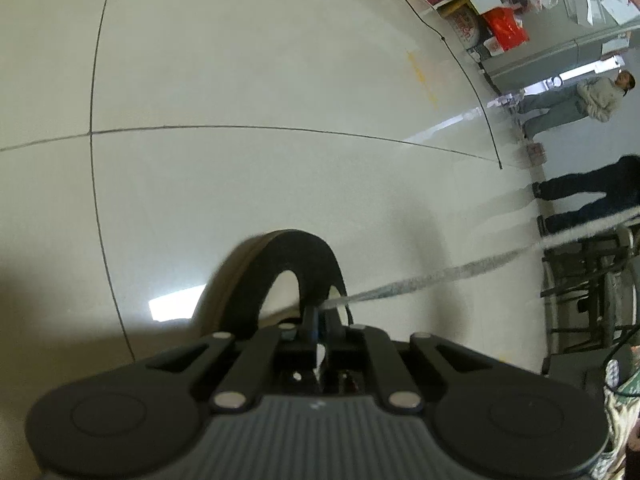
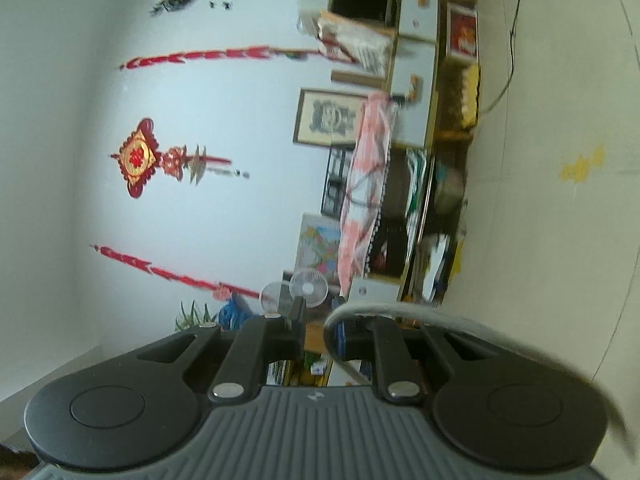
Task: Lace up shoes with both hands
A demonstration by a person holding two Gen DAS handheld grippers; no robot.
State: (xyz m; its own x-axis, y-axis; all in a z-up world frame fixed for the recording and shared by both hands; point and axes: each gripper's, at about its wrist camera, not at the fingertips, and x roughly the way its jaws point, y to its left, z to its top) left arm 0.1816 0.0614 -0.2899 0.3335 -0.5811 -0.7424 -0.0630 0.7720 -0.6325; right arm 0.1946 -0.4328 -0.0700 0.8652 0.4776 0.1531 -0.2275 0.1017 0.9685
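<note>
In the left wrist view a black curved part of the shoe (image 1: 280, 256) with a brownish rim arches just beyond my left gripper (image 1: 320, 314). That gripper is shut on the grey-white lace (image 1: 460, 270). The lace runs taut from its fingertips out to the right edge, and a short white end shows behind the pads. In the right wrist view my right gripper (image 2: 334, 314) points at the wall with a gap between its fingers. The same kind of grey lace (image 2: 400, 308) loops over its right finger and trails off to the lower right. The shoe does not appear in this view.
Pale floor tiles (image 1: 240, 80) lie below the left gripper, crossed by a thin black cable (image 1: 472, 88). Two people (image 1: 580, 192) stand at the right, beside a dark chair frame (image 1: 592, 292). A cluttered shelf (image 2: 420, 120), two small fans (image 2: 296, 290) and red wall ornaments (image 2: 138, 158) face the right gripper.
</note>
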